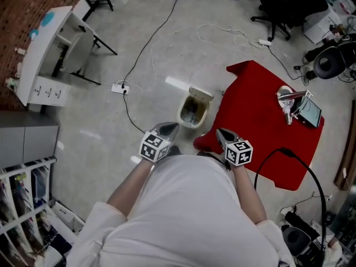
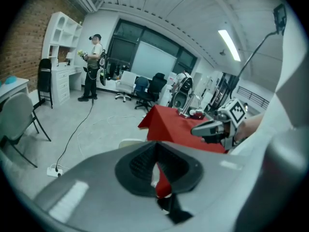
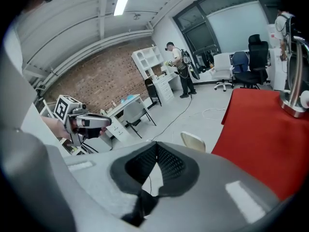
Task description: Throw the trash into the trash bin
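- One white desk (image 1: pixel 43 54) stands far left by the brick wall, with a chair (image 1: pixel 78 48) pushed up to it.
- Right of that, a power strip (image 1: pixel 119 88) lies on the grey floor, and a black cable (image 1: pixel 147 44) runs from it towards the far end of the room.
- My left gripper (image 1: pixel 171 128) points forward and down over the floor. Its jaws are closed tip to tip, and only floor and red cloth show through the gap behind the tips.
- Just ahead, between my two grippers, the trash bin (image 1: pixel 193 113) stands on the floor with its lid tipped up. It is cream-coloured and sits just beside the left edge of the red table (image 1: pixel 261 143).
- My right gripper (image 1: pixel 221 132) is level with the left one, over the near corner of the red table. Its jaws are pressed together with nothing between the pads.
- Farther right, on the table, a shiny metal pot (image 1: pixel 287 95) stands next to a small screen (image 1: pixel 310 113).
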